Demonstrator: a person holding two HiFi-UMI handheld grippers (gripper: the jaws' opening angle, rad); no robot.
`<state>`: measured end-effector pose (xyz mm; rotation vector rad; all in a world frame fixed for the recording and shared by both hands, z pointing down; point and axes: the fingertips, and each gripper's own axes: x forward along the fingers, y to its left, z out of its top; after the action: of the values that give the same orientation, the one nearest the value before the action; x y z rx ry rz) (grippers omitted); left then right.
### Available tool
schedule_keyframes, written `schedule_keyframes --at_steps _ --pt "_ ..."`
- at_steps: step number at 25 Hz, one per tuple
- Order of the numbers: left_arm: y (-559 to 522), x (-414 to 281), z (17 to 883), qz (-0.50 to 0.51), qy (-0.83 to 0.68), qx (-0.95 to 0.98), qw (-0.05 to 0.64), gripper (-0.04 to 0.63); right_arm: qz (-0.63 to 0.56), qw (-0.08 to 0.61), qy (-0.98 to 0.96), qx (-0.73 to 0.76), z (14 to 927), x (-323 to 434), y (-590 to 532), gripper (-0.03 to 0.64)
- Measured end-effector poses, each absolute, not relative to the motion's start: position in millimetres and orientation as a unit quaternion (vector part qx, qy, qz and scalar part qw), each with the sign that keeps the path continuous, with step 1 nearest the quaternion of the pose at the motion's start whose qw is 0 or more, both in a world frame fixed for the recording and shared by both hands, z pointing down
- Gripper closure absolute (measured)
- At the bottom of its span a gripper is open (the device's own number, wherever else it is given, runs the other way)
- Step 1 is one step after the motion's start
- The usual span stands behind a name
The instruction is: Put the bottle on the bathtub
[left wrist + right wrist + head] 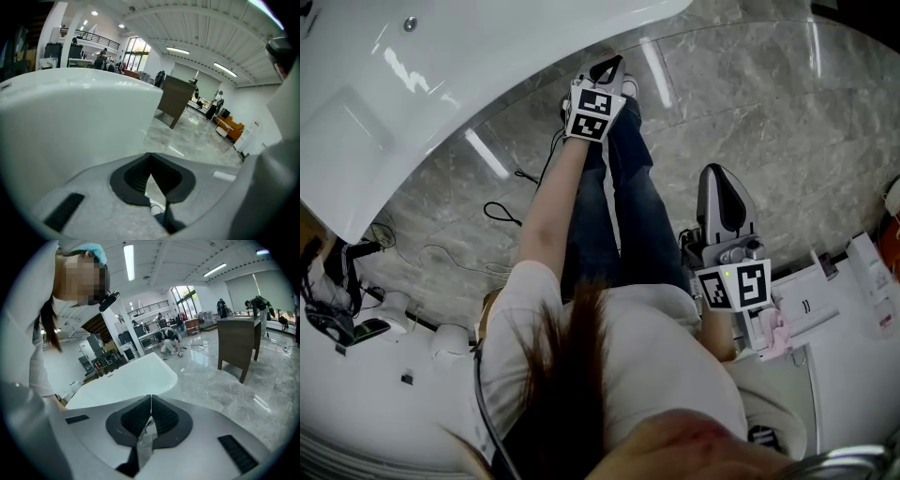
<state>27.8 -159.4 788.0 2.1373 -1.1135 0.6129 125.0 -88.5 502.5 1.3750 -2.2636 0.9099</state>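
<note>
**Both grippers closed and empty beside the bathtub**

Head view: a person stands on the grey marble floor [769, 112] with one gripper in each hand. The left gripper [608, 64] is held out at arm's length, just beside the bathtub's [441, 84] curved outer wall. The right gripper [716, 171] is close to the person's side, next to a white stand [825, 309] at the right edge. The stand carries a pink cloth [778, 330] and several white items. Which of these, if any, is the bottle cannot be told. Cables [502, 214] lie on the floor below the bathtub.

Left gripper view: the jaws meet at their tips with nothing between them, and the bathtub wall [70, 122] fills the left.

Right gripper view: the jaws likewise meet with nothing between them, and the bathtub [126, 378] lies beyond them.
</note>
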Motion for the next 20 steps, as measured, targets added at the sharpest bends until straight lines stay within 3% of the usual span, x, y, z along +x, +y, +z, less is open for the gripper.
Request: schedule_keyframes --at_steps 20 --pt "-195 30 598 0.165 -0.428 0.857 0.236 0.581 0.259 0.172 -0.823 0.475 424 147 -84 0.603"
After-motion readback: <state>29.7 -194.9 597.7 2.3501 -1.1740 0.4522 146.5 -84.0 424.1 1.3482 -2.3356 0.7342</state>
